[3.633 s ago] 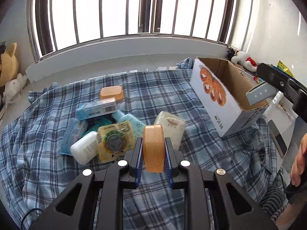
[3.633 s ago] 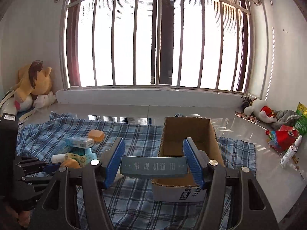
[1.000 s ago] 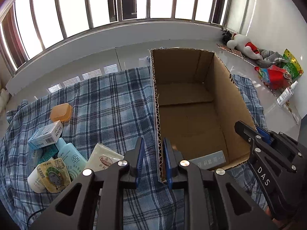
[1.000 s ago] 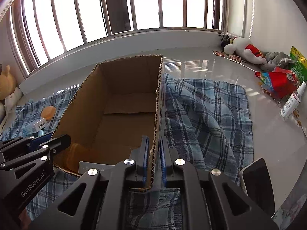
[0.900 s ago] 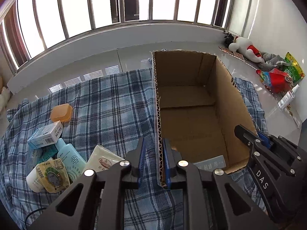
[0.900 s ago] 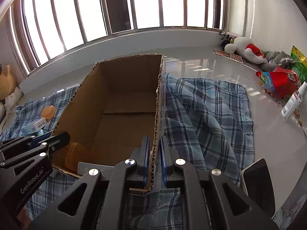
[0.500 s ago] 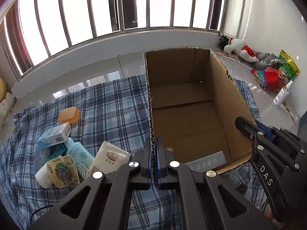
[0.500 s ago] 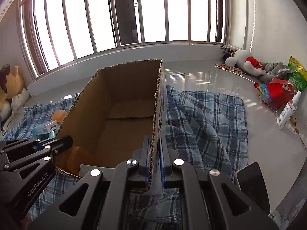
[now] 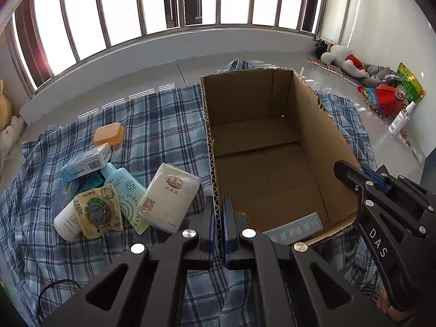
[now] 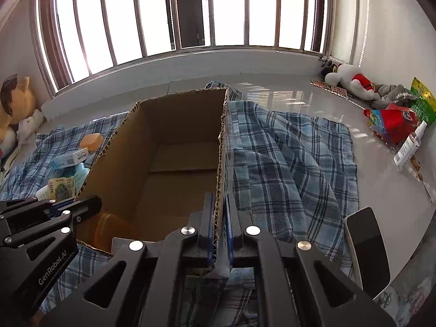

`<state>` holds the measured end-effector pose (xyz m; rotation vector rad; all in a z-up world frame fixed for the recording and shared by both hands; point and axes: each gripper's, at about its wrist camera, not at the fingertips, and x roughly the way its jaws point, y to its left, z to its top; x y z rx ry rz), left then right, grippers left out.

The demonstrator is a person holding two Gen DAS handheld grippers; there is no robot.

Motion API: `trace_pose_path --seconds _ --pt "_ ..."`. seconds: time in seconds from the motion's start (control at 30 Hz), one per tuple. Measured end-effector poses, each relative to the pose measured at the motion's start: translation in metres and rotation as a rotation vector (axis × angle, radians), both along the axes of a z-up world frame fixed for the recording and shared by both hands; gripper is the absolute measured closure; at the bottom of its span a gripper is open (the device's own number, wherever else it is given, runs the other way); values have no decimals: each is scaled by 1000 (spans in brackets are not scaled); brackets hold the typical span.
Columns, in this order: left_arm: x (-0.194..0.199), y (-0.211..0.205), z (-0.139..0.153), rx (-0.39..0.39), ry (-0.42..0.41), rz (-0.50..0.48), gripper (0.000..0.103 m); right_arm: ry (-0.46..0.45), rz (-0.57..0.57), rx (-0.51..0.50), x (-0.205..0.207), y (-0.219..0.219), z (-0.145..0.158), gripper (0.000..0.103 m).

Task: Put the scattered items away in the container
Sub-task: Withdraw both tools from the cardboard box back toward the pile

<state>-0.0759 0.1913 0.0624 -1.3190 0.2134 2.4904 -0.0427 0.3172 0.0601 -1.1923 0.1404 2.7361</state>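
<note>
Left gripper (image 9: 217, 227) low centre of the left wrist view, fingers pinching the left wall of the cardboard box (image 9: 321, 125). Right gripper (image 10: 218, 231) low centre of its own view, pinching the opposite wall the same way. One clamp on each long side: most likely to shift or steady the box as a whole, keeping it square rather than twisting it

Box sits upright and open on the plaid cloth (image 9: 152, 125), right-centre of the left view. Inside, at the near end: a grey-blue flat box (image 9: 293, 227) and an orange case (image 10: 109, 226), so the job is only begun

Still out on the cloth, lower left of the left view, bunched close together: tissue pack (image 9: 169, 197), blue bottle (image 9: 125, 188), yellow sachet (image 9: 98, 211), white bottle (image 9: 65, 222), small carton (image 9: 85, 162), second orange case (image 9: 108, 134). Bringing the box nearer this heap would shorten each carry, I judge

Both grippers are occupied, so neither can pick until one lets go
</note>
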Motion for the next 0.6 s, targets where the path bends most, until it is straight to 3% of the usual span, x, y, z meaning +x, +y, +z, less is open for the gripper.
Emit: trace_pose_path --seconds 0.17,0.3,0.37,0.4,0.43,0.47,0.5,0.6 --pt "0 2 -5 -3 7 0 98 -37 -2 12 -4 0 -9 97" --pt "4 -4 -1 33 34 7 95 2 -18 -38 1 7 -3 96" --pt "7 -9 4 33 67 29 77 30 -27 -39 5 9 3 90" --pt "9 -13 8 38 94 42 54 48 -36 -27 7 8 7 87" --pt "12 -19 14 53 129 49 34 65 -45 -14 10 8 10 76" --pt "16 -25 20 67 168 56 30 88 -55 4 13 6 15 64" --pt "21 -31 27 69 205 69 29 112 -67 25 17 4 20 61" --pt "31 -50 43 66 261 101 29 171 -61 51 25 -3 35 60"
